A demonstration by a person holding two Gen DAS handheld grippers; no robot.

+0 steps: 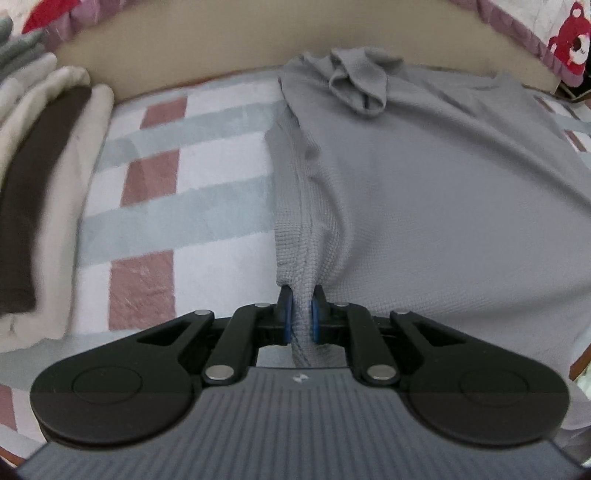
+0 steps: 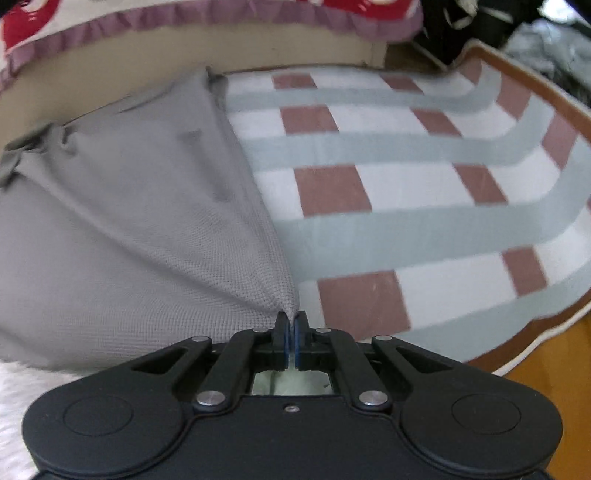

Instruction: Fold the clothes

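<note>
Item 1. My left claw (image 1: 301,314): closed on a thick bunch of the grey knit garment (image 1: 424,192), the ribbed edge pinched between the blue pads (image 1: 287,321), with a tail of cloth hanging through behind them. I held it at the seamed side edge, I judge, so that this side would come up as one straight line.

Item 2. My right claw (image 2: 291,330): jaws shut tight on a thin corner of the same garment, its weave drawn to a point at the tips. Creases fanned out from that point across the cloth, which suggests the corner was under pull; a grip this far out gave me, I judge, the other end of the edge to be folded.

Item 3. The grey knit garment: spread on the checked blanket (image 2: 406,184), filling the right of the left wrist view and the left of the right wrist view. A sleeve (image 1: 360,85) lay bunched on top at the far end, near the beige bed base (image 1: 221,48). Fold not yet made, by my reading; both near ends were merely gripped.

Item 4. The checked blanket: white, pale green and dusty red, with a brown border, serving as the folding surface on the floor.

Item 5. A stack of folded clothes (image 1: 48,177): cream and dark brown, at the left, well apart from the garment, presumably pieces already done and set aside.

Item 6. A ruffled bedcover (image 2: 229,14): red print, overhanging the bed base.
</note>
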